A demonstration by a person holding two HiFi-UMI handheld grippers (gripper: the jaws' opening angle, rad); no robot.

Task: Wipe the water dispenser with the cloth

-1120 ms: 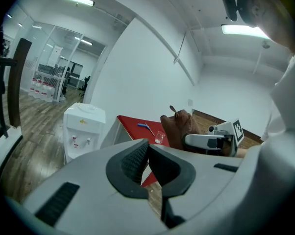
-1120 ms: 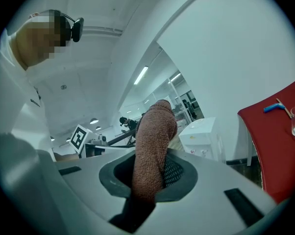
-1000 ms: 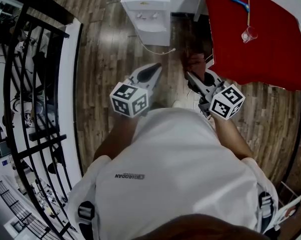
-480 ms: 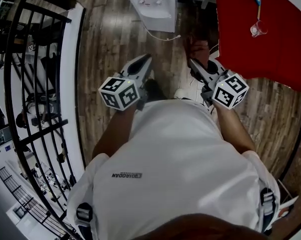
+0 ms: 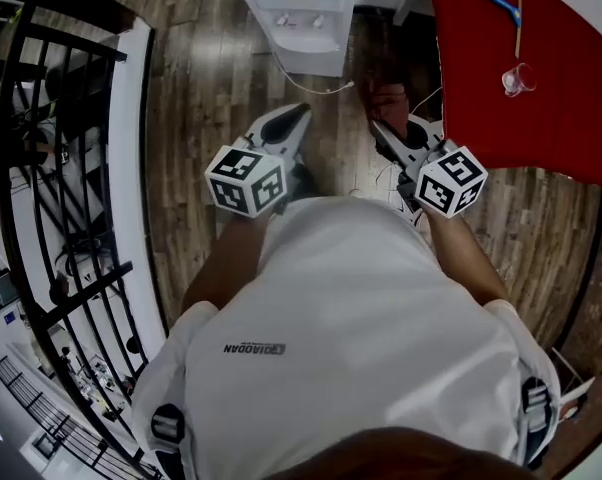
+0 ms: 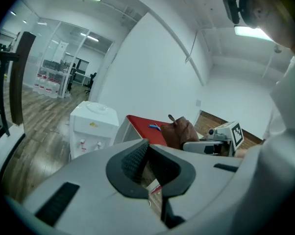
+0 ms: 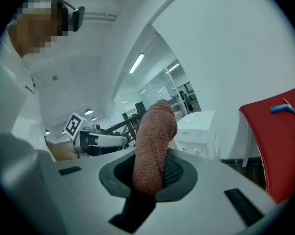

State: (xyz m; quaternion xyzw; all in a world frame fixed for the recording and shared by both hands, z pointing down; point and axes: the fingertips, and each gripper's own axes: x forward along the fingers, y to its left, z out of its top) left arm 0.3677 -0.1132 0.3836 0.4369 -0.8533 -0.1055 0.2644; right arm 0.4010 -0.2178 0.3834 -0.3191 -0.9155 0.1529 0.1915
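The white water dispenser stands on the wooden floor ahead of me, its two taps facing me; it also shows as the dispenser and, further off, the dispenser. My right gripper is shut on a reddish-brown cloth, well short of the dispenser. In the right gripper view the cloth stands up out of the right gripper. My left gripper is held beside it, shut and holding nothing. In its own view the left gripper has only floor showing past it.
A black metal railing runs along the left. A red table at the right carries a blue item and a clear cup. A white cable lies on the floor in front of the dispenser.
The view has shifted slightly as the person moves; both grippers sit a little higher in the picture. The right gripper has kept its hold on the cloth.
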